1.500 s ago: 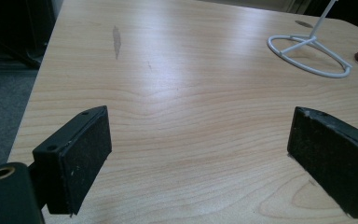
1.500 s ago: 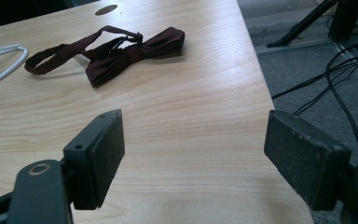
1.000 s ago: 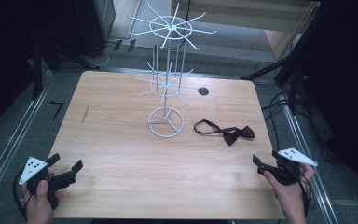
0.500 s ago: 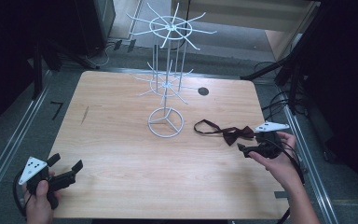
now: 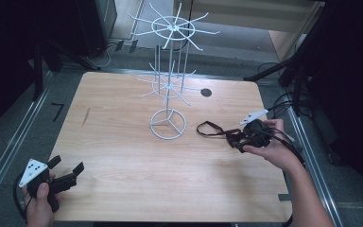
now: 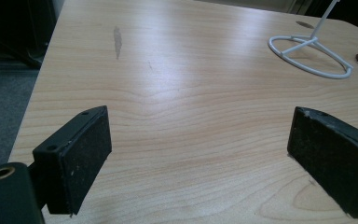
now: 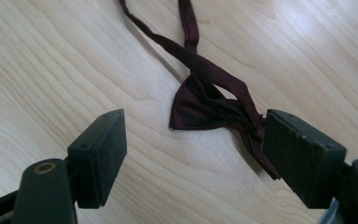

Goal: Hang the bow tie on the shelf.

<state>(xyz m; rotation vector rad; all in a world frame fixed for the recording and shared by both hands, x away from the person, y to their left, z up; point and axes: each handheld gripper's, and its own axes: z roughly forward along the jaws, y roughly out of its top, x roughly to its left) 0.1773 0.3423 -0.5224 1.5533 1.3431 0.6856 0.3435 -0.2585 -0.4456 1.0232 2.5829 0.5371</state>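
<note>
Bow tie [image 7: 200,105] flat | right gripper [image 7: 193,154] fingers spread, straddling it

Dark maroon bow tie [image 7: 200,105], white wire rack [image 5: 169,85], pale wood-grain table [image 5: 123,156], black fingers [image 7: 98,154].

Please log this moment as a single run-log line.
right hand-held gripper: open, jaws straddling bow tie on table | left hand-held gripper: open, idle near table corner | wire rack: bare
</note>
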